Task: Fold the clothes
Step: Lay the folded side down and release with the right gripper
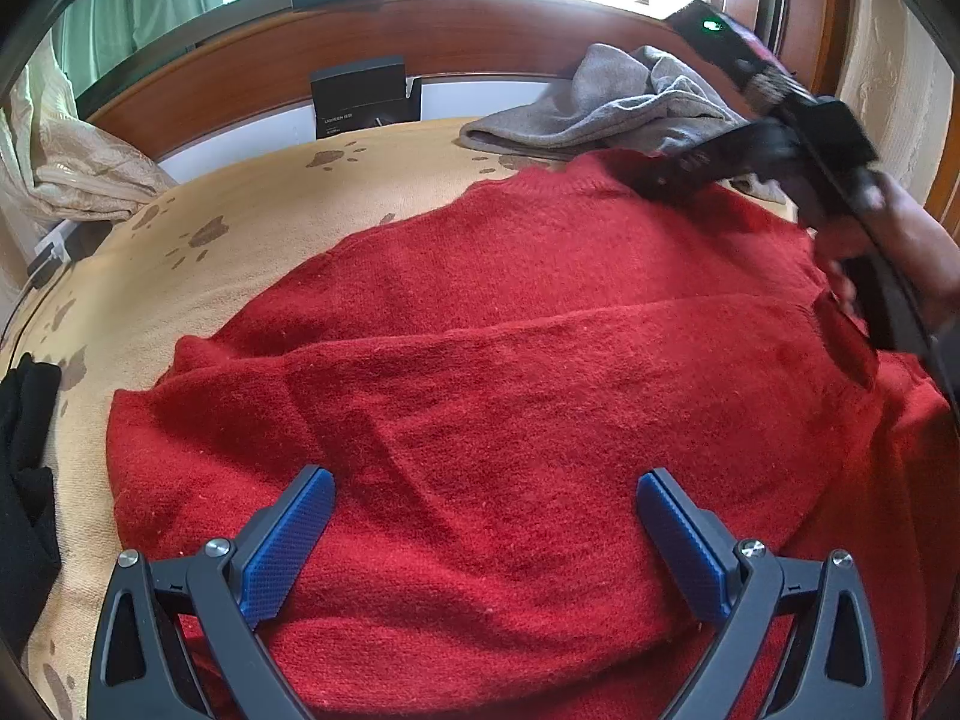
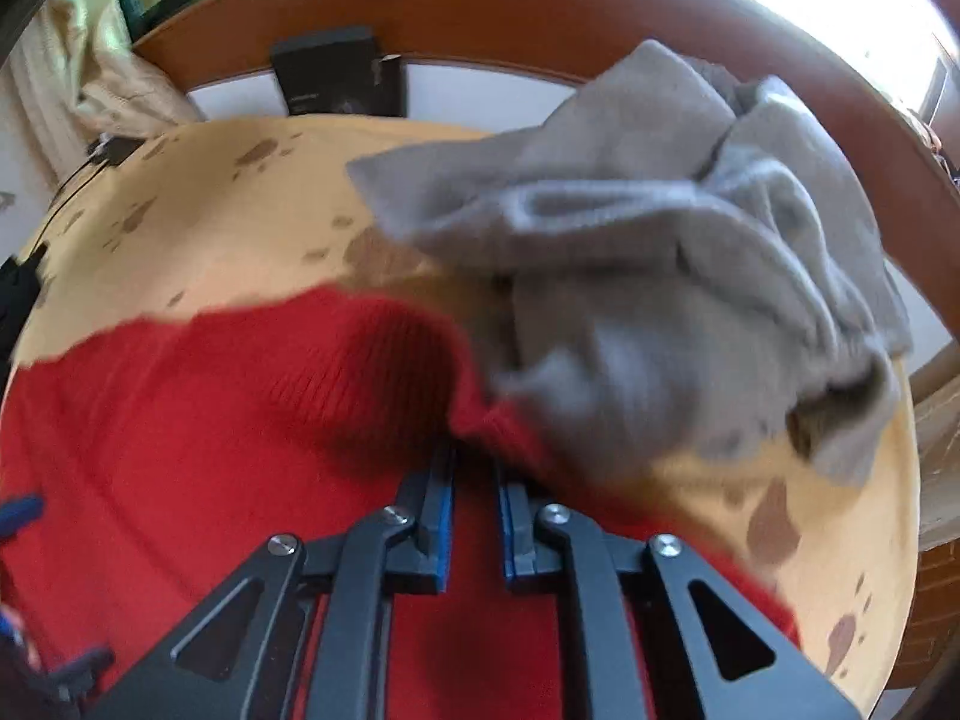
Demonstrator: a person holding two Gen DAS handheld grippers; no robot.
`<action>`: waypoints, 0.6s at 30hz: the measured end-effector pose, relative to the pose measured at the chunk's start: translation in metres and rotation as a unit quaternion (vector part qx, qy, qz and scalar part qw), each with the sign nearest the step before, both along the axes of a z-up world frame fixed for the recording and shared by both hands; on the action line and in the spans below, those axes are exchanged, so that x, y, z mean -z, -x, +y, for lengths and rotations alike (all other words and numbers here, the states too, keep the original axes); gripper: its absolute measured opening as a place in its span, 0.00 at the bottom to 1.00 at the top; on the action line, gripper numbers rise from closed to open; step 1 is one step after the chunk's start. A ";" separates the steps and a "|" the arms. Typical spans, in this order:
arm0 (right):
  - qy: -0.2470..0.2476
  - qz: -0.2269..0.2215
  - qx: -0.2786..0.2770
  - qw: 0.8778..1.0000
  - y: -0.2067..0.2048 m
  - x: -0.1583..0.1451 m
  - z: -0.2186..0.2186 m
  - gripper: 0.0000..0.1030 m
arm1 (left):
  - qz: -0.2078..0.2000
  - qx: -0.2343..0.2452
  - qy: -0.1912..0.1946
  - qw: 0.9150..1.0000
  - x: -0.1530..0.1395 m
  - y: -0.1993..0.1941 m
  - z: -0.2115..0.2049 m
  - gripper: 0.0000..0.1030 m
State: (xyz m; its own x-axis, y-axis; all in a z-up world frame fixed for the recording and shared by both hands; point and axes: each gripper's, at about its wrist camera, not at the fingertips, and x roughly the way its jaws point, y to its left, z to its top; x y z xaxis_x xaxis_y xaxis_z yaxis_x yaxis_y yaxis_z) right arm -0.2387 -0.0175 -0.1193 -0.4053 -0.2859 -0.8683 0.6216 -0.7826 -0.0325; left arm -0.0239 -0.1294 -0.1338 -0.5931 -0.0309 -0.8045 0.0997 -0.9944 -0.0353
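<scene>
A tan bed cover [image 1: 252,222] with brown paw prints lies over a bed with a wooden headboard [image 1: 420,36], and bright windows shine behind it. On the far left edge sits a dark piece of clothing [image 1: 24,450]. A black box [image 1: 360,93] leans at the head of the bed.

In the middle of the bed lies the red sweater [image 1: 510,360]. It is soft and fuzzy. One sleeve looks laid across the body, so I think the folding has begun but is not done. The body is not yet folded up small.

The left gripper [image 1: 486,504] hovers over the near part of the sweater, with its blue fingers [image 1: 294,534] spread wide and nothing between them.

Farther right, the right gripper [image 2: 474,468] has its fingers pinched tight on a fold of red cloth near the neck.

At the far right a gray sweater [image 2: 660,252] lies crumpled. It looks like it needs folding too.
</scene>
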 end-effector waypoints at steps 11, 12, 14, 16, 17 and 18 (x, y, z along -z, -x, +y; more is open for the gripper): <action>0.046 -0.019 0.035 0.998 0.018 -0.011 0.006 0.13 | 0.010 -0.016 -0.007 1.000 -0.005 -0.009 -0.004 1.00; 0.056 -0.027 0.044 0.997 0.016 -0.015 0.011 0.13 | 0.016 -0.026 -0.009 0.999 -0.009 -0.011 -0.008 1.00; 0.075 -0.029 0.051 0.995 0.005 -0.023 0.020 0.15 | 0.031 -0.066 -0.003 0.997 -0.016 -0.014 -0.020 1.00; 0.081 -0.016 0.026 0.996 -0.013 -0.037 0.009 0.20 | 0.031 -0.113 0.008 0.993 -0.018 -0.015 -0.036 1.00; 0.083 -0.018 0.011 0.996 -0.020 -0.041 -0.001 0.26 | 0.025 -0.133 0.003 0.991 -0.017 -0.013 -0.046 1.00; 0.085 -0.020 -0.005 0.996 -0.028 -0.045 -0.011 0.31 | 0.017 -0.147 -0.011 0.989 -0.014 -0.013 -0.054 1.00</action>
State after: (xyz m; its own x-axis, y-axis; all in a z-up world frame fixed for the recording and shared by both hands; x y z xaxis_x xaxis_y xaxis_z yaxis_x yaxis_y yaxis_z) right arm -0.2110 -0.0290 -0.0740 -0.3681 -0.4336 -0.8225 0.6276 -0.7686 0.1243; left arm -0.0110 -0.1836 -0.1196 -0.5882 -0.1880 -0.7866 0.3822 -0.9217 -0.0655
